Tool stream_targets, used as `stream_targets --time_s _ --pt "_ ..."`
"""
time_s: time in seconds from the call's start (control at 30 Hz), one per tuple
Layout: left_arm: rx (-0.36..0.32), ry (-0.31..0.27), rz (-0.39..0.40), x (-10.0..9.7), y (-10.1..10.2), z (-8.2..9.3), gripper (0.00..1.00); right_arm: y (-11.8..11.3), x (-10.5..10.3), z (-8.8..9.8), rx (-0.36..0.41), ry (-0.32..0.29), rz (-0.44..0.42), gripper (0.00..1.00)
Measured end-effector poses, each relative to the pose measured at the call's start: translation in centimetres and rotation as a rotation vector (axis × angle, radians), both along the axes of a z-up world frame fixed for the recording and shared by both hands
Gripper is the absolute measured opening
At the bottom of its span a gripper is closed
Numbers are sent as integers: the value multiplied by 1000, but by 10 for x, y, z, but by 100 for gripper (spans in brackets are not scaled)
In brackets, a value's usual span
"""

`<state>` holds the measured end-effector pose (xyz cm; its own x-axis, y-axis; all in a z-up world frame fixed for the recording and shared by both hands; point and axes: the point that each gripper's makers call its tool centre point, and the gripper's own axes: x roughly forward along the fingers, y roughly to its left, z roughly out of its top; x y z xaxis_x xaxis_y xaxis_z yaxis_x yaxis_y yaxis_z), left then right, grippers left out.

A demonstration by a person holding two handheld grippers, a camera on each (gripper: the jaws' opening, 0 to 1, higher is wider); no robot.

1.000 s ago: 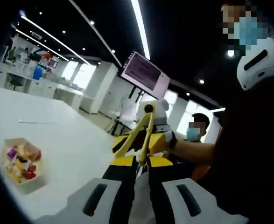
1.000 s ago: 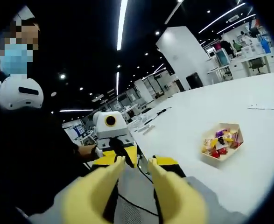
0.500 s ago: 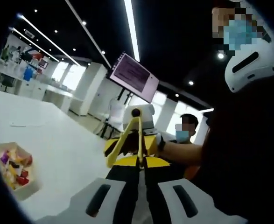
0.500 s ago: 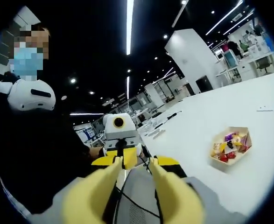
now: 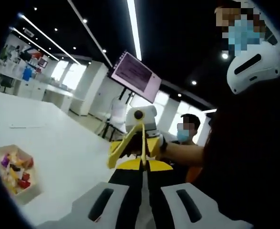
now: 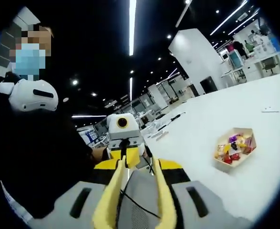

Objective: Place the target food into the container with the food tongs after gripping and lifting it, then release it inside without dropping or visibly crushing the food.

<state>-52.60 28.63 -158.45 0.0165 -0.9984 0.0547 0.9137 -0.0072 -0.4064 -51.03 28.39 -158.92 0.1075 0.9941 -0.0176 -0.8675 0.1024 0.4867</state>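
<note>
A person raises the right gripper [image 6: 137, 164] above a white table [image 6: 202, 124], its jaws closed around the yellow food tongs [image 6: 112, 193] so that squeezing the jaws can work the tongs' arms. The arms run up between the jaws with a narrow gap between them and nothing caught there.

The left gripper [image 5: 143, 164] faces it at 12 o'clock in the right gripper view. Its jaws are drawn close together and appear empty, apparently only standing by.

The food, brightly wrapped sweets, lies in an open paper box [image 6: 235, 150] on the table. The box sits at 3 o'clock in the right gripper view and at 8 o'clock [image 5: 13, 171] in the left gripper view, well apart from both tools, so the approach is judged not yet begun.

Half a second earlier the tong arms spread broad and hid the right gripper's jaws. Now they sit slimmer and closer, leaving the jaws' slotted bases uncovered. The left gripper view is nearly unchanged.
</note>
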Motion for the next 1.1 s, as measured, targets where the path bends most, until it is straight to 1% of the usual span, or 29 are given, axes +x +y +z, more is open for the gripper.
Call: stream_targets --time_s 0.13,0.2,0.37,0.4,0.47,0.5,0.53,0.57,0.6,0.7,0.73,0.8,0.87,0.93,0.97,1.0,1.03,1.1 --pt "43 -33 8 2 0 -9 0 -10 4 -11 -14 24 -28 28" --pt "76 -73 17 5 -1 -15 0 -13 3 -16 -26 36 -40 27" --pt "118 -112 16 6 -2 -21 0 -28 5 -26 -27 72 -87 27" --pt "121 -115 18 7 -1 -22 0 -27 3 -26 -29 73 -92 25" --pt "143 -139 46 14 2 -24 0 -34 5 -31 -44 74 -119 16" --pt "152 -149 50 16 4 -25 0 -35 4 -32 -43 76 -117 15" --pt "147 -146 51 17 6 -23 0 -39 6 -34 -47 81 -132 14" --pt "151 -157 59 19 7 -23 0 -39 6 -35 -47 82 -135 14" --pt "154 -156 57 19 8 -23 0 -37 5 -35 -47 84 -137 13" --pt "186 -181 68 23 11 -29 0 -38 8 -42 -65 99 -156 14" --pt "202 -198 70 24 12 -31 0 -36 7 -43 -70 111 -160 14" --pt "222 -219 70 24 13 -34 0 -35 5 -45 -58 167 -169 16" --pt "232 -227 70 24 14 -36 0 -35 5 -47 -50 181 -179 16" --pt "245 -237 73 25 15 -40 0 -38 6 -51 -70 188 -205 16" --pt "265 -249 76 27 16 -45 0 -41 8 -56 -90 195 -227 16" --pt "275 -252 77 27 17 -48 0 -43 8 -58 -100 199 -236 16" --pt "287 -254 79 29 19 -54 0 -47 9 -65 -122 216 -258 15" --pt "306 -253 80 32 21 -64 0 -51 11 -71 -148 222 -284 15"
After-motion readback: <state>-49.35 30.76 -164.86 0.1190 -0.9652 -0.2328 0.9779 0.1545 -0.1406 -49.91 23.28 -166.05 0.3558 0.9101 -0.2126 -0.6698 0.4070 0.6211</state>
